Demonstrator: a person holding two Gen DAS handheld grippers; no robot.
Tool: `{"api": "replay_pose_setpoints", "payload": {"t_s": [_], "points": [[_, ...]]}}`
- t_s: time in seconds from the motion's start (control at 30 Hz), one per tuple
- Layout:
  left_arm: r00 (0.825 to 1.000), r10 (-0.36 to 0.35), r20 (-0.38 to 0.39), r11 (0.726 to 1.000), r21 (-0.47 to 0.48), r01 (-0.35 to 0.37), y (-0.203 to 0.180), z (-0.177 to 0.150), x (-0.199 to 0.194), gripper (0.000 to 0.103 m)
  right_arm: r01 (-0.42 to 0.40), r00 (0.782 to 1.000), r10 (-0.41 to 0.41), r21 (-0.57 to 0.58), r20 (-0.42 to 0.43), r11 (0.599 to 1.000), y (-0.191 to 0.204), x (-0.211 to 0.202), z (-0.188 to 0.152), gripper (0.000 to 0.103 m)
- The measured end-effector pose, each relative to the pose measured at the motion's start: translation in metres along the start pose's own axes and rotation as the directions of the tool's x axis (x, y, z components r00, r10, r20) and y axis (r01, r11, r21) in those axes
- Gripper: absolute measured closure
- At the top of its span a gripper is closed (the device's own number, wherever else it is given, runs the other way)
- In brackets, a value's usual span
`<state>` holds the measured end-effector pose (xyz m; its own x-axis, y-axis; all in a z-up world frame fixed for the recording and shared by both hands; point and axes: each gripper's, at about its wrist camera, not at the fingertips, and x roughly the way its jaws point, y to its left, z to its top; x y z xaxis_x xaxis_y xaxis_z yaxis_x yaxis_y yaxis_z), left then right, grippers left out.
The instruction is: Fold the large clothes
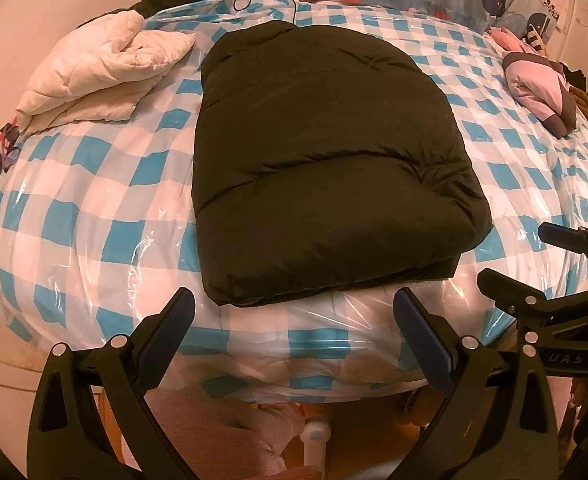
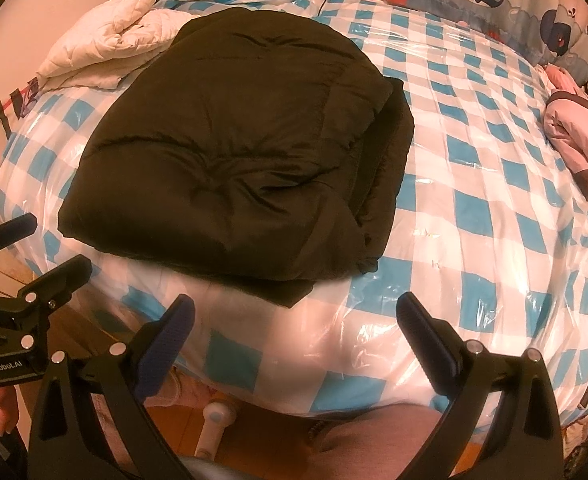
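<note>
Black padded jacket point(image 1: 326, 160) lies folded into a block near the bed's point(image 1: 93, 208) front edge. Left hand-held gripper point(image 1: 294, 336) and right hand-held gripper point(image 2: 294, 340) both released, hovering off it. I judge folding done; next: lift it aside

A dark olive-black puffy quilted jacket point(image 1: 318, 160) lies folded into a thick rectangular bundle in the middle of the frame. It lies flat, stacked layers showing along its lower and right edges.

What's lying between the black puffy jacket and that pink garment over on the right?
Nothing lies between the black jacket and the pink garment: only bare blue-checked plastic sheet, as both wrist views show.
</note>
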<state>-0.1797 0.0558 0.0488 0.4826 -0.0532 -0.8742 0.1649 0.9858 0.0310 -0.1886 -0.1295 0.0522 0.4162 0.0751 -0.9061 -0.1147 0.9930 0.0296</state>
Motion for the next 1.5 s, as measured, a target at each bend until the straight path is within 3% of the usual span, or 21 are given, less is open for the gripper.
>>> {"api": "replay_pose_setpoints", "payload": {"t_s": [1.5], "points": [[1.0, -0.005, 0.018, 1.0, -0.016, 0.005, 0.009, -0.008, -0.008, 0.007, 0.01, 1.0, -0.01, -0.034, -0.004, 0.999, 0.013, -0.007, -0.001, 0.006]]}}
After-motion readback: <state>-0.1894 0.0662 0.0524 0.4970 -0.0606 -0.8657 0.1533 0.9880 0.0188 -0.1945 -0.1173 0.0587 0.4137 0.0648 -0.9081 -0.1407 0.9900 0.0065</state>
